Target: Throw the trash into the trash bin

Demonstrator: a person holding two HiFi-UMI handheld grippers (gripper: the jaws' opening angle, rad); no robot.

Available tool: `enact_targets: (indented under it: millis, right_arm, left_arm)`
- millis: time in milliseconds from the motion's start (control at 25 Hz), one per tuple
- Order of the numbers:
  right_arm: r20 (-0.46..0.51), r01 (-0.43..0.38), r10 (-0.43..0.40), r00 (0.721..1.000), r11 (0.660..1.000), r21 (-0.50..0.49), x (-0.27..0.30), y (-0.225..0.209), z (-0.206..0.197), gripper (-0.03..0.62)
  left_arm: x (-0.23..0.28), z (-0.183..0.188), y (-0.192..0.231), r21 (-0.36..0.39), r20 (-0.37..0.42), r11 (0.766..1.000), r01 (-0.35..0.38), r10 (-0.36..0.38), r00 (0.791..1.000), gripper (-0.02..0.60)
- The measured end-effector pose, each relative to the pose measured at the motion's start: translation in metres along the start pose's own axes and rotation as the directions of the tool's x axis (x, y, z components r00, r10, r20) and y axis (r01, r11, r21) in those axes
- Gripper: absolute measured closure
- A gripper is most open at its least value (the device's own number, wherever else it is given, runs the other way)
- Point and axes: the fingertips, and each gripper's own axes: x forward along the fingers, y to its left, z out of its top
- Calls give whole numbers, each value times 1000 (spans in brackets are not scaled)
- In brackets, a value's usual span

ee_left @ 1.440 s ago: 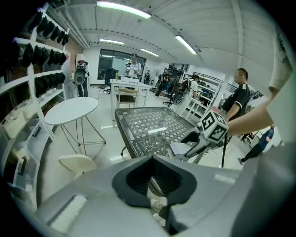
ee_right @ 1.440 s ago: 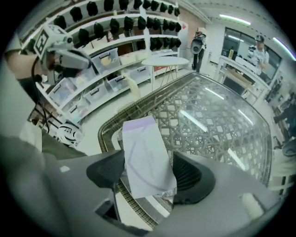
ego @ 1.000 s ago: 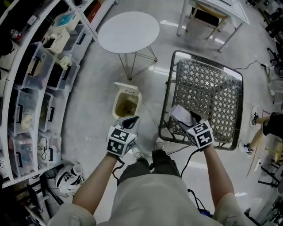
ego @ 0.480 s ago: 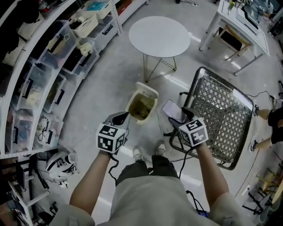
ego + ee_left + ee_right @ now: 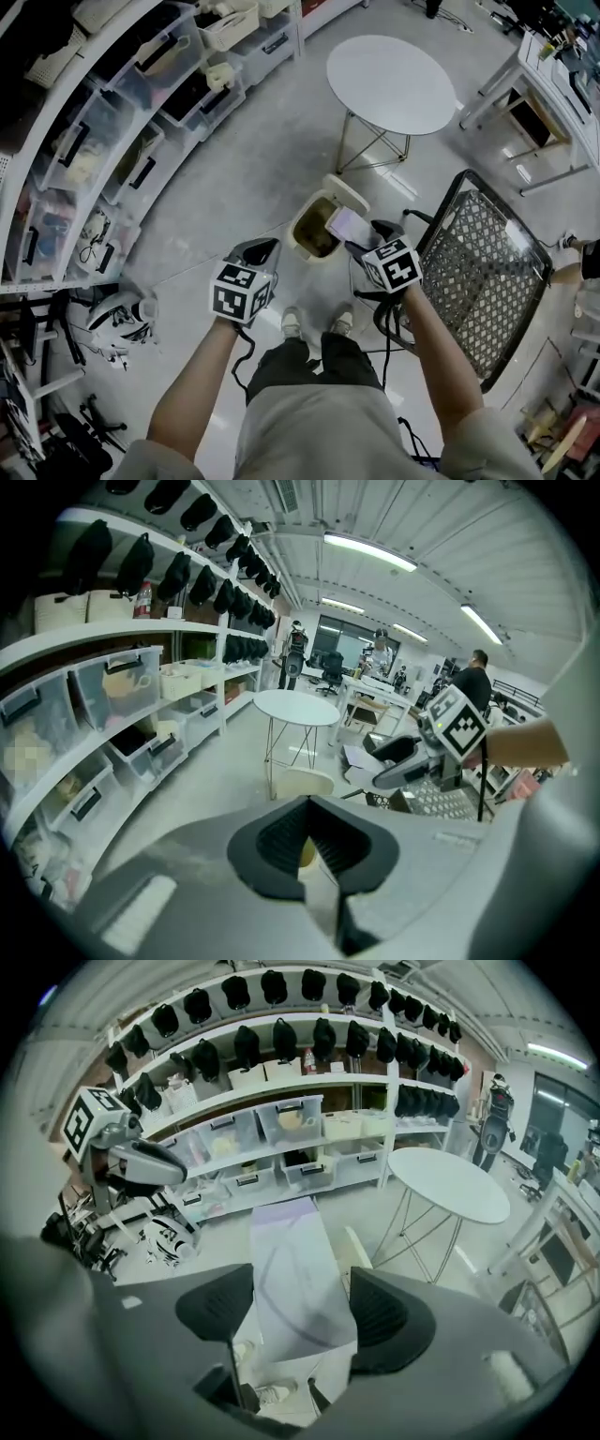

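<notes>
From the left: storage shelves (image 5: 84, 141) edge a pale, glossy floor (image 5: 234, 159); my left gripper (image 5: 262, 250) hangs with jaws together, empty; the open trash bin (image 5: 300, 234) stands just ahead; a flat lilac packet (image 5: 344, 223), seemingly light, limp and liable to flutter, is pinched across its width by my right gripper (image 5: 364, 234) at the bin's rim; a round table (image 5: 391, 82) and a mesh cart (image 5: 478, 272) stand beyond.

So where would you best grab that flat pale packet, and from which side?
At one short end, coming in along its length, with a pad on each long edge. The packet is flat and narrow enough to span. The right gripper holds it that way, leaving the far end free near the bin.
</notes>
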Motion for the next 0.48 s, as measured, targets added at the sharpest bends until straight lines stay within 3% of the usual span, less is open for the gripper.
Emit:
enact_targets:
  millis: [280,480]
  right_arm:
    - [-91,-47,47,995,999,1,90,-1,-23,267]
    - [-137,-25,21,990,999,-22,148,-11,-51,269]
  left_arm:
    - [39,-34,36,-8,-19,1000,3,-4,1000,580]
    - [82,-65,63,-3,-39,1000,-3,3,999,580]
